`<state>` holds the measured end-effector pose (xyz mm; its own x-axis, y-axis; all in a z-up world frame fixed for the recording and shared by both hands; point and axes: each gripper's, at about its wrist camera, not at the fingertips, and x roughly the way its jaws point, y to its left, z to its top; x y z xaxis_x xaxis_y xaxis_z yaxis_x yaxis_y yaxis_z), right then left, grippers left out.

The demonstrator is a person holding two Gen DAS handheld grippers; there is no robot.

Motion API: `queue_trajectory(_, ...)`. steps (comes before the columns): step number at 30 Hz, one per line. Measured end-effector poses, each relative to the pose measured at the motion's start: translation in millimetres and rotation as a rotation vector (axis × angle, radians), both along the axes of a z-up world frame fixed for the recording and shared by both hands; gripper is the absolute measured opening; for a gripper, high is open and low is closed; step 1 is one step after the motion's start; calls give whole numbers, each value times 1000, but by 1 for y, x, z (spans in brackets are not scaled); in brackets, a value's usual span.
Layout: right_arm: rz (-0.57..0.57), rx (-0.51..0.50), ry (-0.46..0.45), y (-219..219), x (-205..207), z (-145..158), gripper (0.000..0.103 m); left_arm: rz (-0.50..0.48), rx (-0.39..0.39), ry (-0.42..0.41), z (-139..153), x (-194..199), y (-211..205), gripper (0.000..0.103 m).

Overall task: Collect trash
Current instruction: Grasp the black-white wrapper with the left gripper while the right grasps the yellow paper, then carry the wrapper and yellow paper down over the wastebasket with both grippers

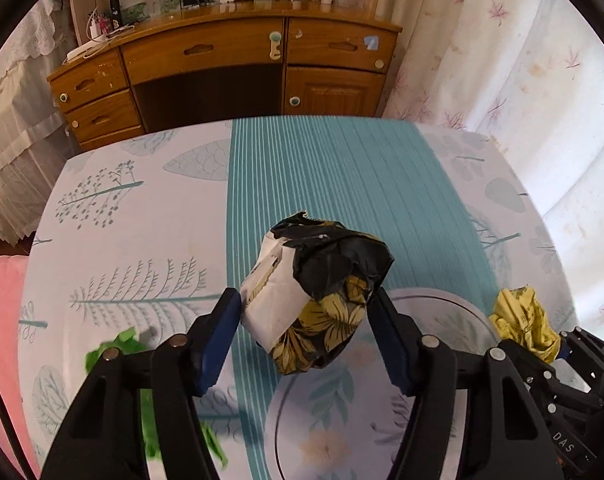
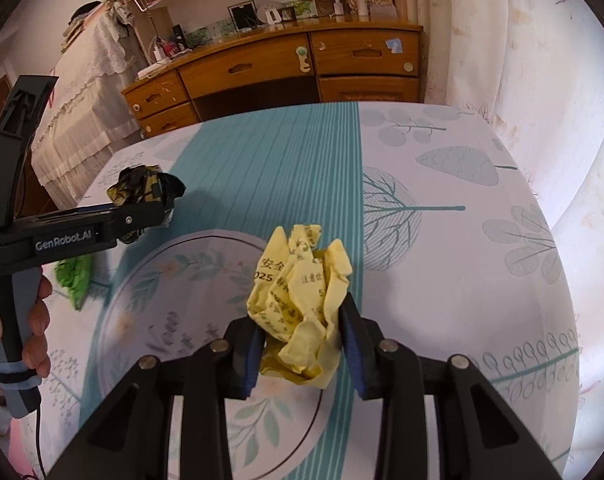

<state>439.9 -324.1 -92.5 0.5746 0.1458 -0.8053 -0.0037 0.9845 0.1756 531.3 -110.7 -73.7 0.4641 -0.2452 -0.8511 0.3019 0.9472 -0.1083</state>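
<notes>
A: We have the left claw (image 1: pixel 305 340) clamped on the black-and-gold paper ball (image 1: pixel 317 296) above the leaf-patterned bed (image 1: pixel 142 200).
B: We also see yellow paper (image 1: pixel 525 320) at right, green scrap (image 1: pixel 114 352) at left.

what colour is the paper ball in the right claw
Pale yellow with dark printed text; clearest in the right wrist view.

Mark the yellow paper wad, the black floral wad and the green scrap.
yellow paper wad (image 2: pixel 302 300), right wrist view, crumpled middle.
black floral wad (image 1: pixel 317 296), left wrist view, centre of the ball.
green scrap (image 2: pixel 74 276), right wrist view, middle of the crumpled piece.
</notes>
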Motion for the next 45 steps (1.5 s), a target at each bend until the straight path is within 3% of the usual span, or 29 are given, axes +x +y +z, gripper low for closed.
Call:
queue_trajectory(9,52,57,-67,16,-72,51,35,-58,-57,-49,59,-89,19,63)
queue_trajectory(16,98,119,-109,38,-161,86,35,-98,-90,-96,96,-202,52,63)
queue_trajectory(23,167,118,-114,64,-248,93,35,-136,-96,-103,105,-312,83,64)
queue_trajectory(29,217,87,-135,85,-324,79,35,-166,-92,-112,82,-403,102,64)
queue_trajectory(33,268,34,-132,104,-365,57,35,-178,-97,-96,49,-459,114,64)
queue_trajectory(40,375,-47,-104,137,-423,1,35,-216,-104,-22,-13,-514,118,64)
queue_trajectory(45,363,-37,18,143,-437,-67,35,-225,-87,89,-69,-527,115,64)
